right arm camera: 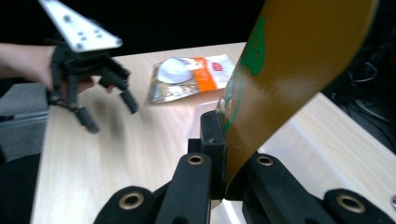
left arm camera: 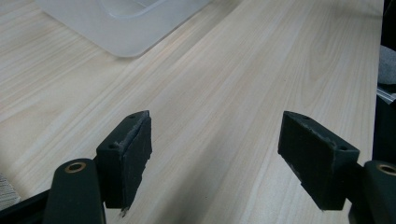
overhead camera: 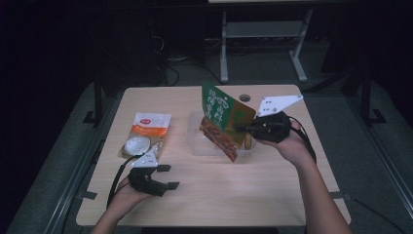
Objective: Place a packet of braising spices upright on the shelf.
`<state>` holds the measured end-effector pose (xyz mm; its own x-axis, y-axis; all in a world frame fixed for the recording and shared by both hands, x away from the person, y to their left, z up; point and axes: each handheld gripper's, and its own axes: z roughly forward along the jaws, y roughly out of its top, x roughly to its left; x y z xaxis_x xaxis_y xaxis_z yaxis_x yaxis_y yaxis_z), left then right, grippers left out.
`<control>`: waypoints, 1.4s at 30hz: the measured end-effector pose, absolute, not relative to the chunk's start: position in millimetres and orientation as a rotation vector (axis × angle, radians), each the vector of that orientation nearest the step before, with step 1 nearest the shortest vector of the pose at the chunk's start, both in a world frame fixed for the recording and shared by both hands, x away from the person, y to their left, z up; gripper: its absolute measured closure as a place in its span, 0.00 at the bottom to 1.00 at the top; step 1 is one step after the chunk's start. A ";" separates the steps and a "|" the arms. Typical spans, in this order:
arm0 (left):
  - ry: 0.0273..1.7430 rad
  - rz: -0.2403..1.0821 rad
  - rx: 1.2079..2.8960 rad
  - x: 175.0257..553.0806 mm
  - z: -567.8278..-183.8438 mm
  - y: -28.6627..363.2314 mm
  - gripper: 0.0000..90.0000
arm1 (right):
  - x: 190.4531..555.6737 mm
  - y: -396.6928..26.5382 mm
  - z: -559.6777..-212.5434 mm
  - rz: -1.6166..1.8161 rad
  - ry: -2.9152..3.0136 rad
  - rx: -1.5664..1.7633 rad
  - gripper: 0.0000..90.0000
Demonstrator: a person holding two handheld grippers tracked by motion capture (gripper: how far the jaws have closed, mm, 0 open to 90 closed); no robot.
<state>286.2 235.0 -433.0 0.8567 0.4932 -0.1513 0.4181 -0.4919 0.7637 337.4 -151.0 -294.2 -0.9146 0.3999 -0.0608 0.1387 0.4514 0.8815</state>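
Wooden table (overhead camera: 272,195), left gripper (overhead camera: 168,176) low with jaws wide apart and empty, right gripper (overhead camera: 242,128) raised, clamping a tilted green-and-brown snack bag (overhead camera: 225,119).

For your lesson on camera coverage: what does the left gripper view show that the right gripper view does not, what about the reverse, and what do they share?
Left gripper view alone: the left claw from behind, jaws wide apart with nothing between them, over bare wood.

Right gripper view alone: the right claw shut on the green and brown food pouch, the orange and white packet lying flat, and the person's left hand.

Shared: the wooden table and the clear plastic tub.
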 end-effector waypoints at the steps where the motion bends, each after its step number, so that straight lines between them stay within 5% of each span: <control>1: 0.660 0.107 2.158 286.3 -432.9 235.2 0.28 | 340.0 -152.2 -293.3 1.441 2.435 0.479 1.00; 42: 0.646 0.099 2.209 286.9 -441.5 229.6 0.20 | 385.3 -166.8 -334.6 1.297 2.386 0.745 1.00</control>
<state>286.9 229.6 -441.5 0.8656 0.4809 -0.1396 0.4169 -0.5377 0.7328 385.3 -166.8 -334.6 -0.8112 0.5838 -0.0337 0.2894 0.4509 0.8444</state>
